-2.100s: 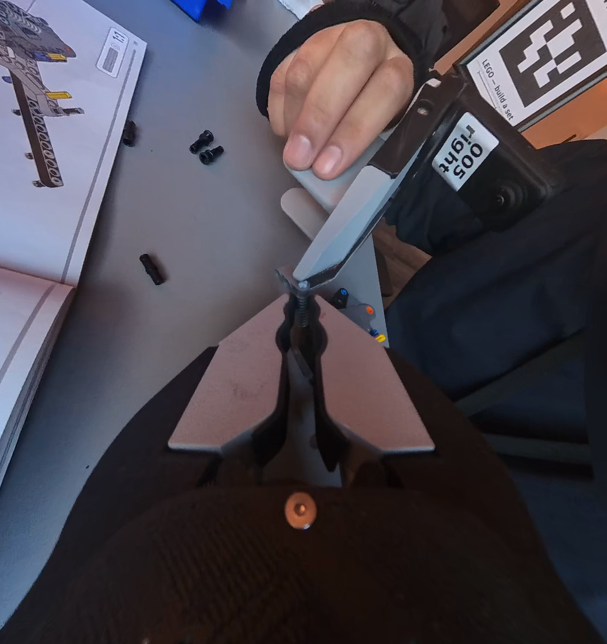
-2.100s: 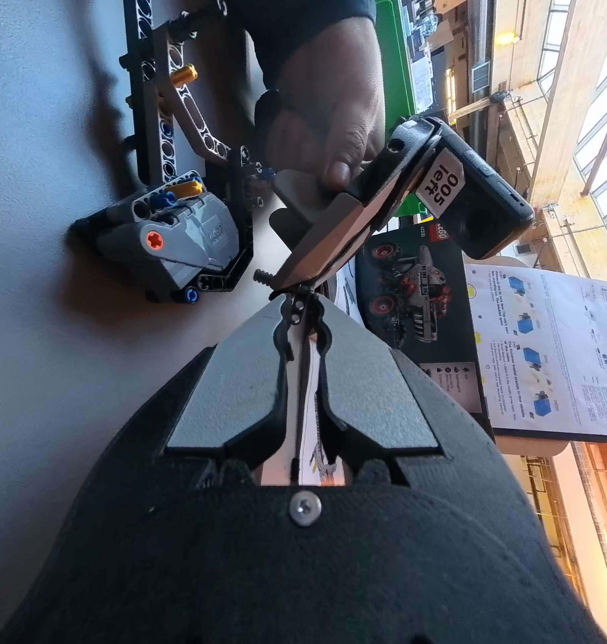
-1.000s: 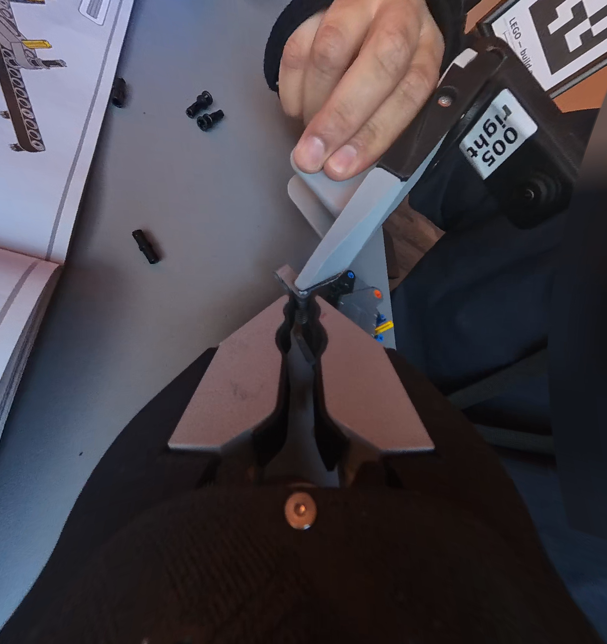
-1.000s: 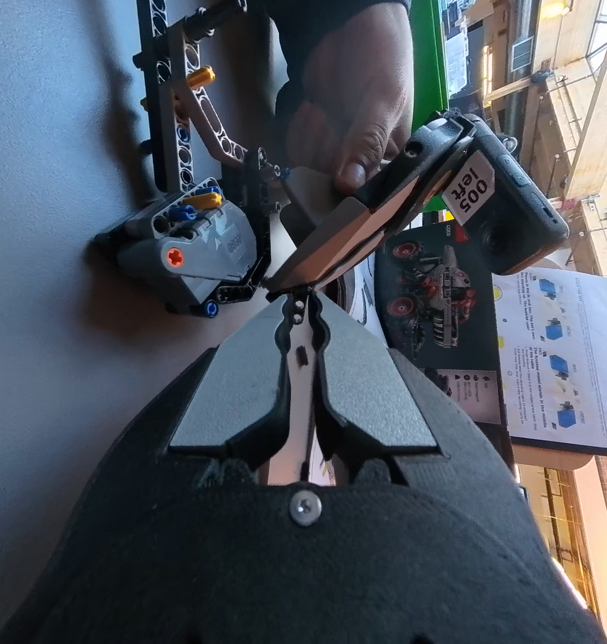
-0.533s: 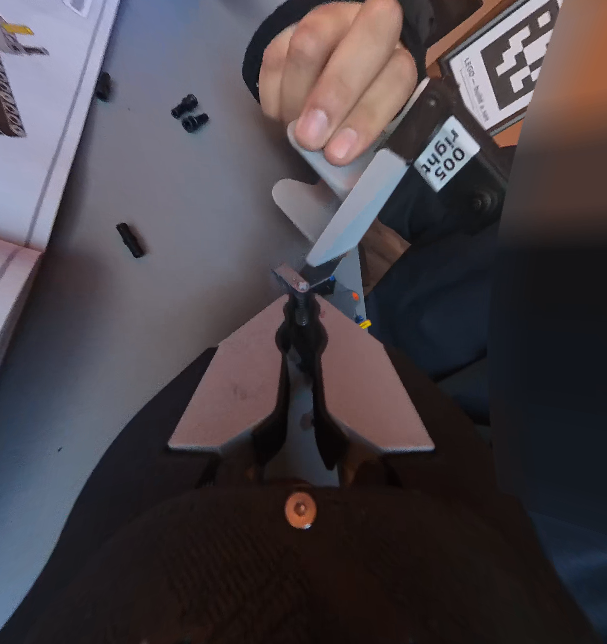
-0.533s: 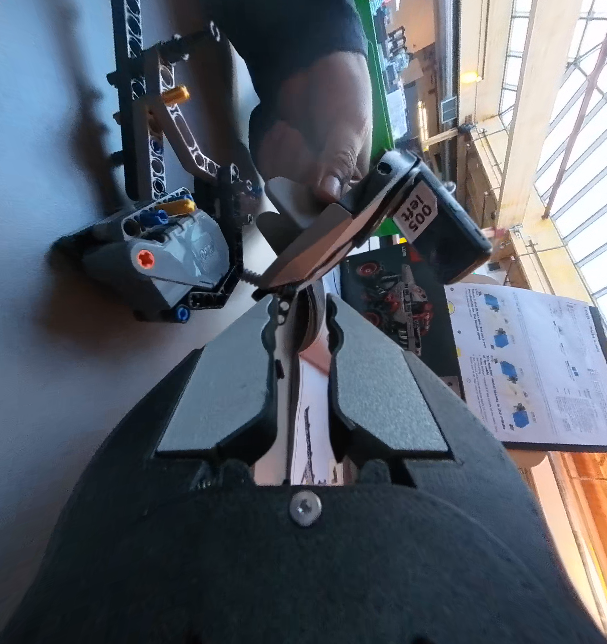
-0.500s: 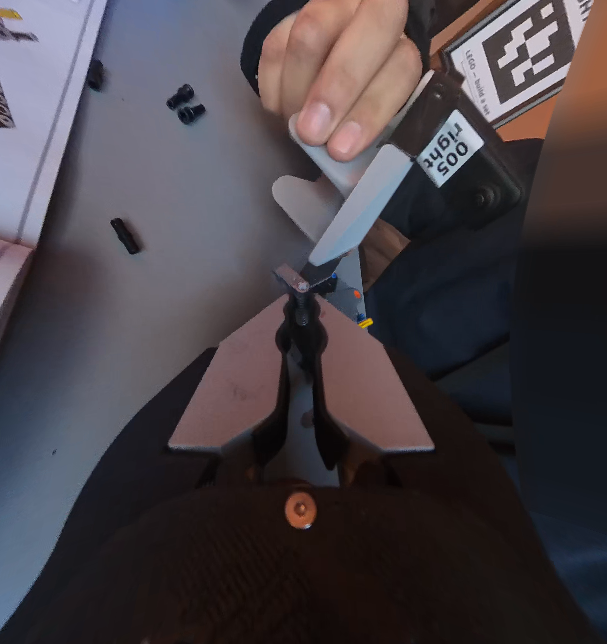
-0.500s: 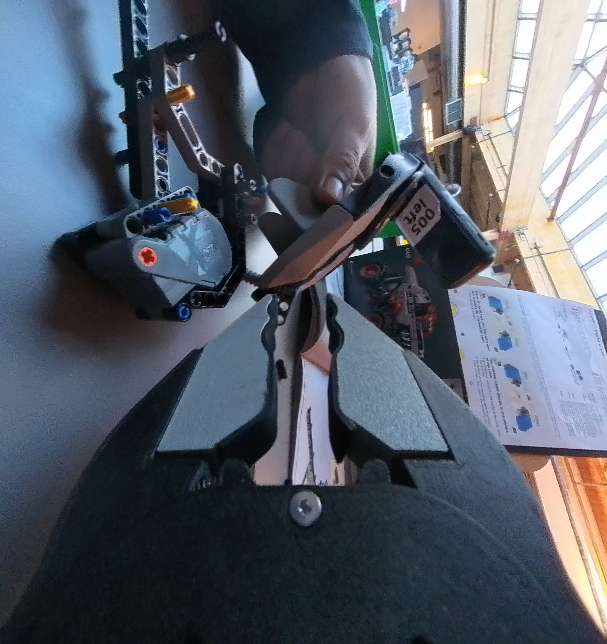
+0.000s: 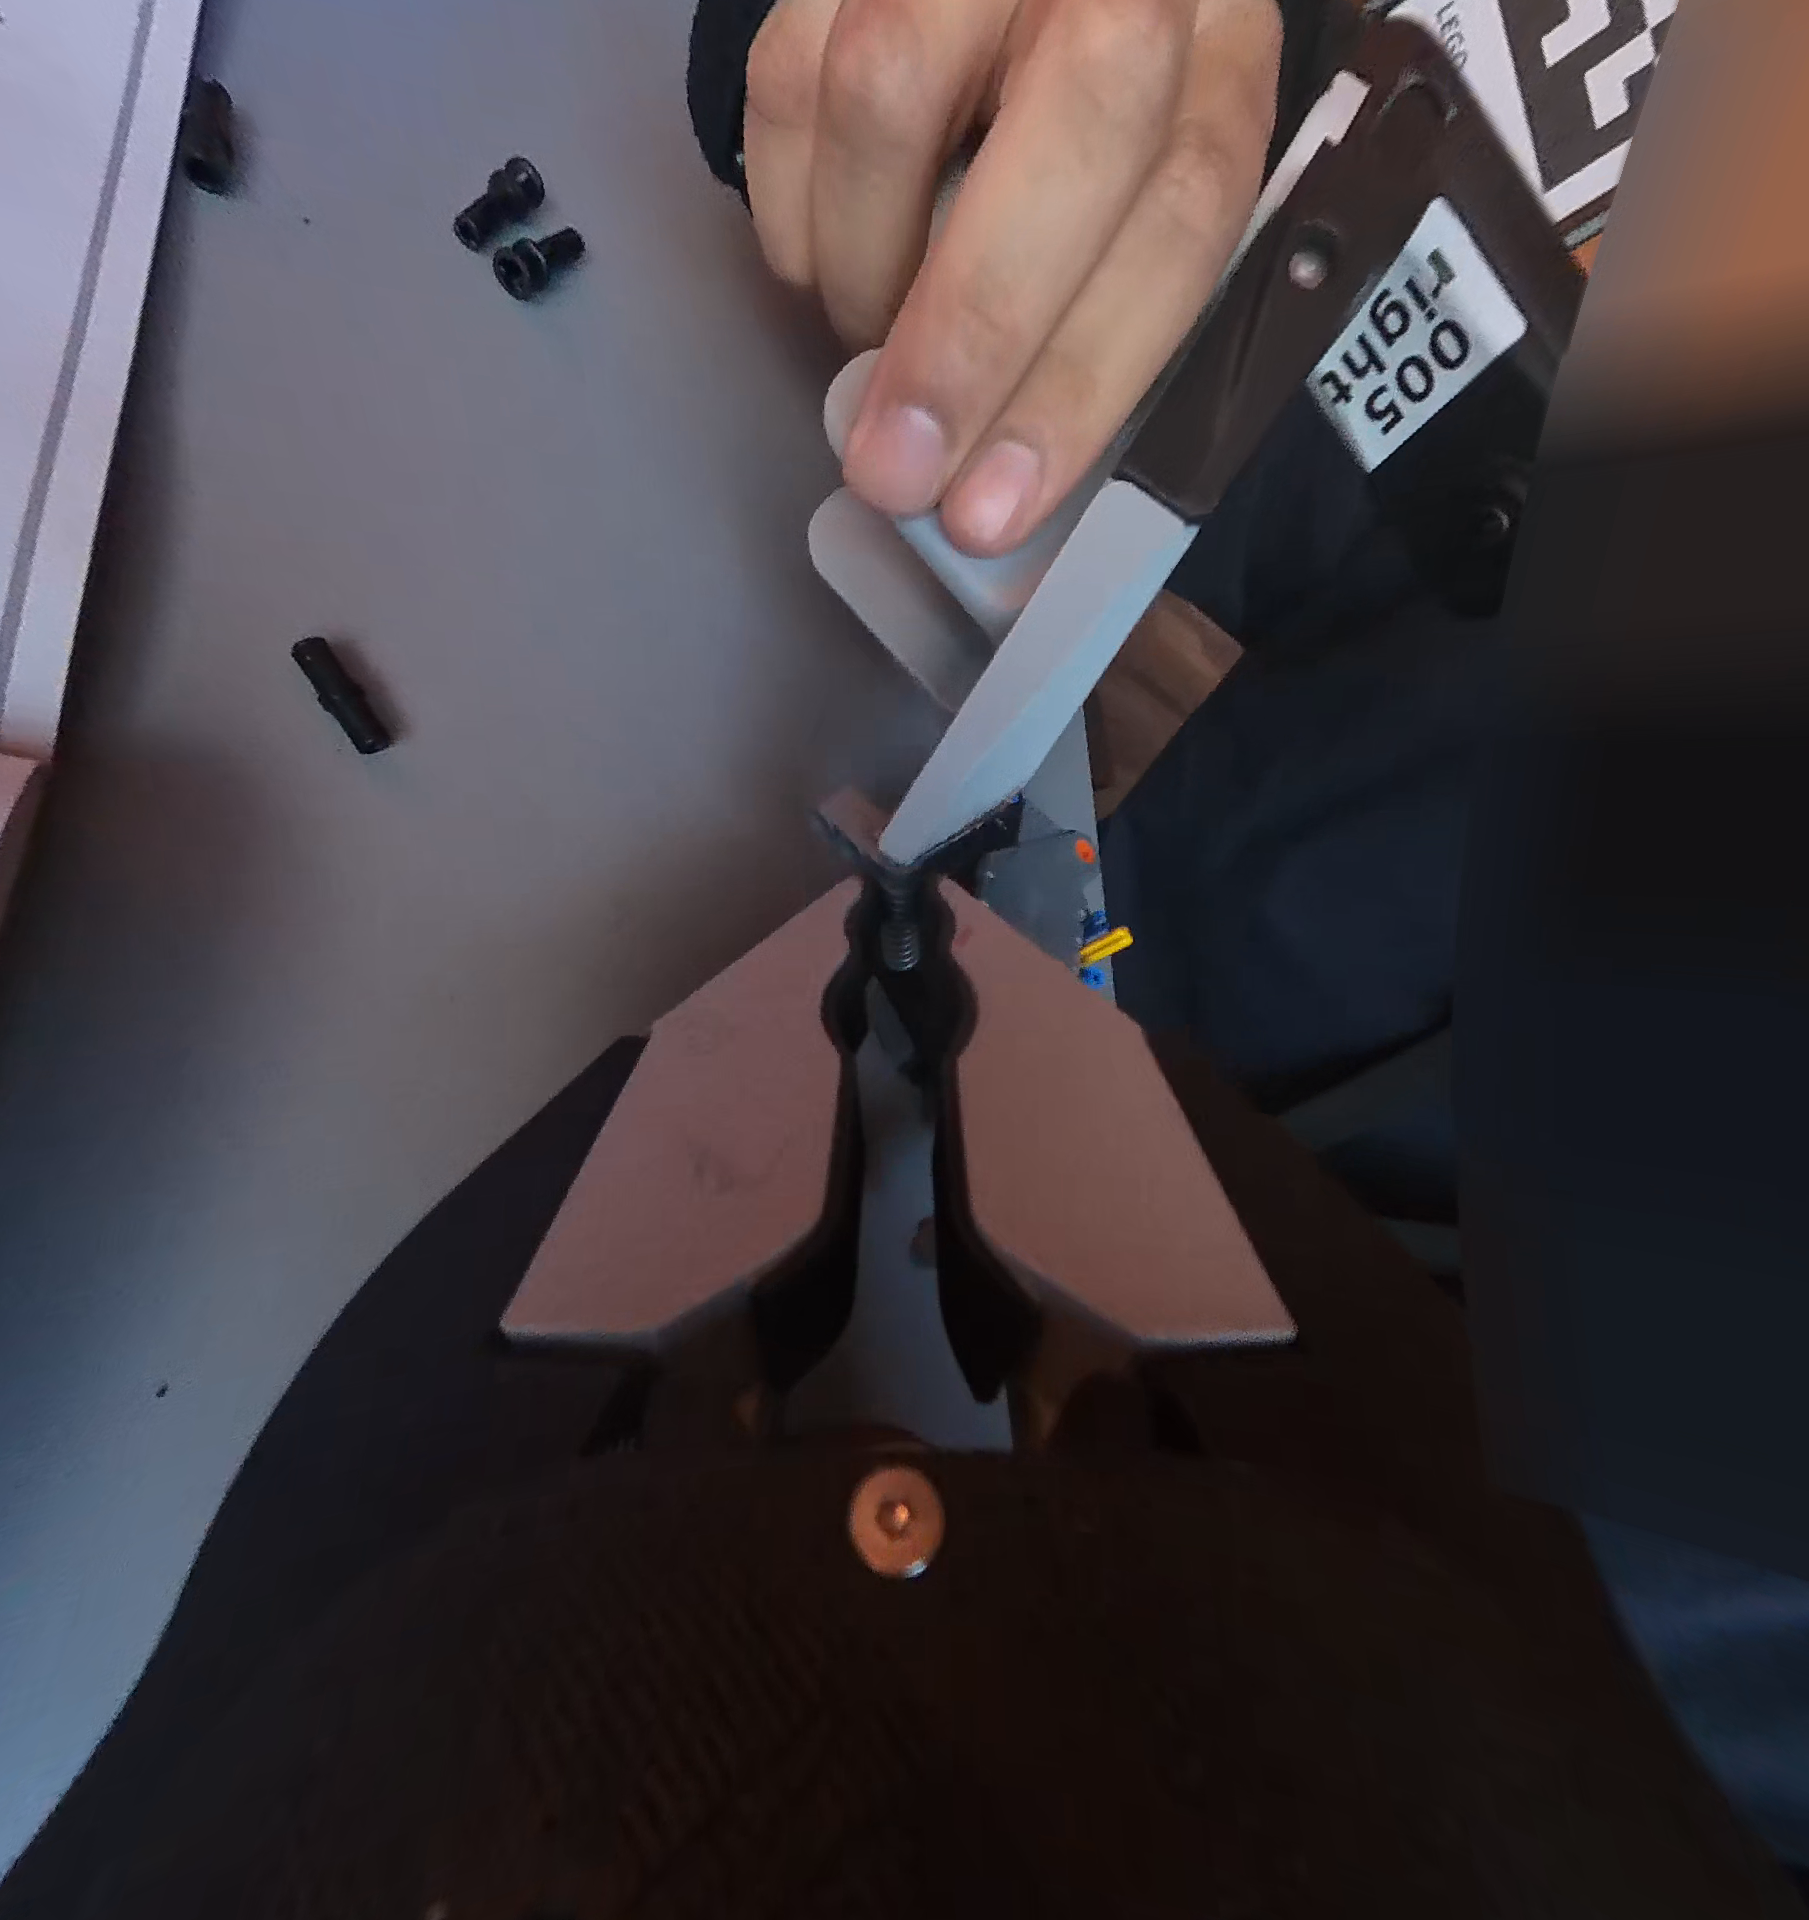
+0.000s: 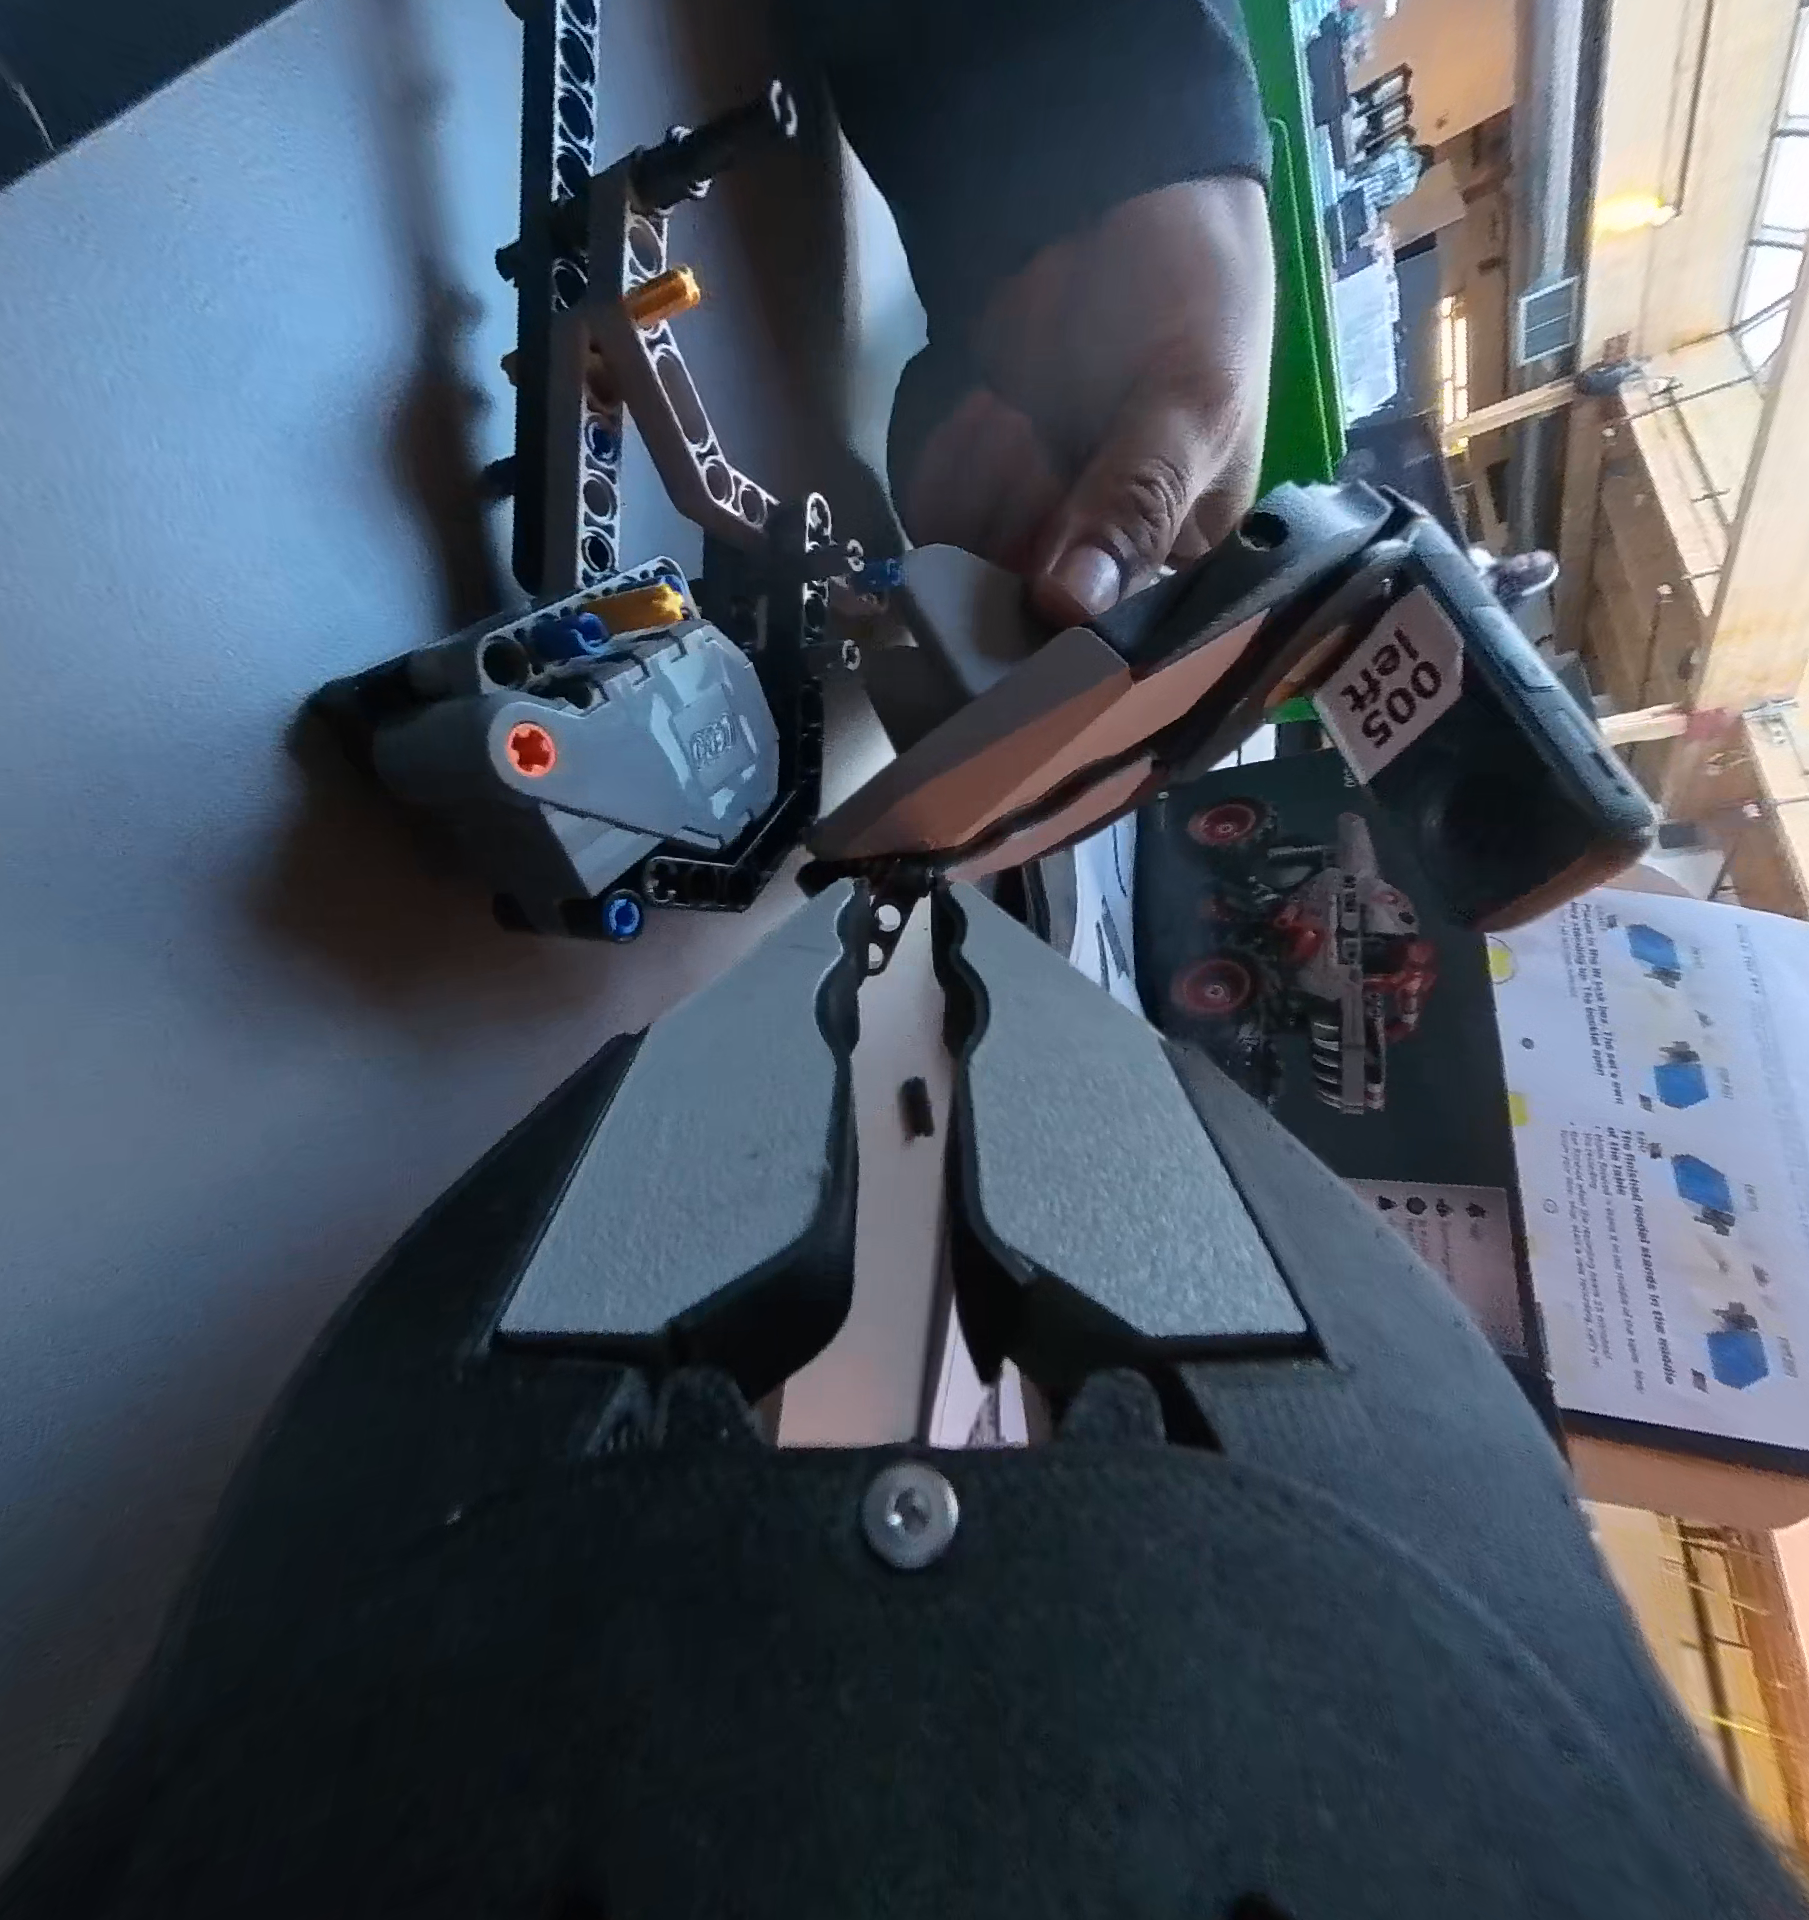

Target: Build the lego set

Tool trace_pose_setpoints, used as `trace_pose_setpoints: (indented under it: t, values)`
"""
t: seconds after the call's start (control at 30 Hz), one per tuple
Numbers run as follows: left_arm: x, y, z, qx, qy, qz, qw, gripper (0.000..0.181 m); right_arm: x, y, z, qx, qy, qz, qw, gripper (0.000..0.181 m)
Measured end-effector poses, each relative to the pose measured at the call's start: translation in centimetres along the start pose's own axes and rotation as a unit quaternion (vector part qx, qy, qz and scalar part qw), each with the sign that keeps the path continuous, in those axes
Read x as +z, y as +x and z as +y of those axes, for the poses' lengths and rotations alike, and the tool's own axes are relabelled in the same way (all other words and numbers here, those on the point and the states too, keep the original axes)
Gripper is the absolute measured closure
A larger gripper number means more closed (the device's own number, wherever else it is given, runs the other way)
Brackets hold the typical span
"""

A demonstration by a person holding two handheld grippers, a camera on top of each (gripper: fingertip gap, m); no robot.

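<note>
My left gripper (image 9: 900, 914) is shut on a small black lego piece (image 9: 900, 940) with a ribbed shaft, held above the grey table (image 9: 412, 935). My right gripper (image 9: 879, 847) comes in from the upper right and meets it tip to tip. In the right wrist view my right gripper (image 10: 898, 904) has its jaws close together on the holed end of that piece (image 10: 884, 925). My left gripper (image 10: 848, 873) touches it from the far side. The part-built model (image 10: 619, 748), a grey motor block on black beams, lies on the table just behind.
Loose black pins (image 9: 344, 694) (image 9: 515, 223) lie on the table to the left, beside the open instruction booklet (image 9: 27, 312). The set's box (image 10: 1315, 987) and a printed sheet (image 10: 1658, 1143) lie to the right. A hand (image 9: 983, 260) holds each gripper. The grippers are tip to tip, or close to it.
My right gripper's jaws opened about half a second ago and have now narrowed again around the piece. Both grippers have stayed tip to tip, shifting only slightly over the table.
</note>
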State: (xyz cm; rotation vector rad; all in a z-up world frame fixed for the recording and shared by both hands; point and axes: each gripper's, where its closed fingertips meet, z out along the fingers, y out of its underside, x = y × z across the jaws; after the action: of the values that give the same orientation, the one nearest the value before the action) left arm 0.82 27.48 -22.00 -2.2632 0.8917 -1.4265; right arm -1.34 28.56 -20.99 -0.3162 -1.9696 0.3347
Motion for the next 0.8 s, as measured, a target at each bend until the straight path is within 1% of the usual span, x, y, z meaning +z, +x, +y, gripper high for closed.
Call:
trace_pose_setpoints:
  t: [0.07,0.13,0.2,0.37,0.47,0.57,0.8]
  values:
    - [0.0,0.1,0.1,0.008,-0.007,-0.006,1.000,0.175,0.1,0.0,-0.2,0.003,0.007,0.002,1.000,0.173]
    - [-0.1,0.0,0.1,0.014,-0.010,-0.015,1.000,0.176,0.1,0.1,-0.2,-0.016,0.004,0.010,1.000,0.173]
    - [-0.3,-0.1,0.0,0.013,-0.004,-0.019,1.000,0.176,0.2,0.3,0.0,-0.026,-0.010,0.014,1.000,0.173]
    - [0.0,-0.8,0.5,0.017,-0.022,-0.039,0.999,0.177,0.7,-0.3,0.4,-0.052,-0.050,-0.004,0.997,0.174]
    - [-0.6,-1.1,-0.1,0.017,-0.003,-0.049,0.999,0.177,1.0,0.6,0.8,-0.078,-0.071,0.009,0.994,0.175]
    - [-0.9,-1.2,-0.2,0.015,0.005,-0.049,0.999,0.177,1.1,0.8,1.0,-0.078,-0.076,0.004,0.994,0.175]
    - [-0.6,-1.5,-0.1,0.010,0.001,-0.045,0.999,0.177,1.2,0.5,1.2,-0.075,-0.092,0.002,0.993,0.176]
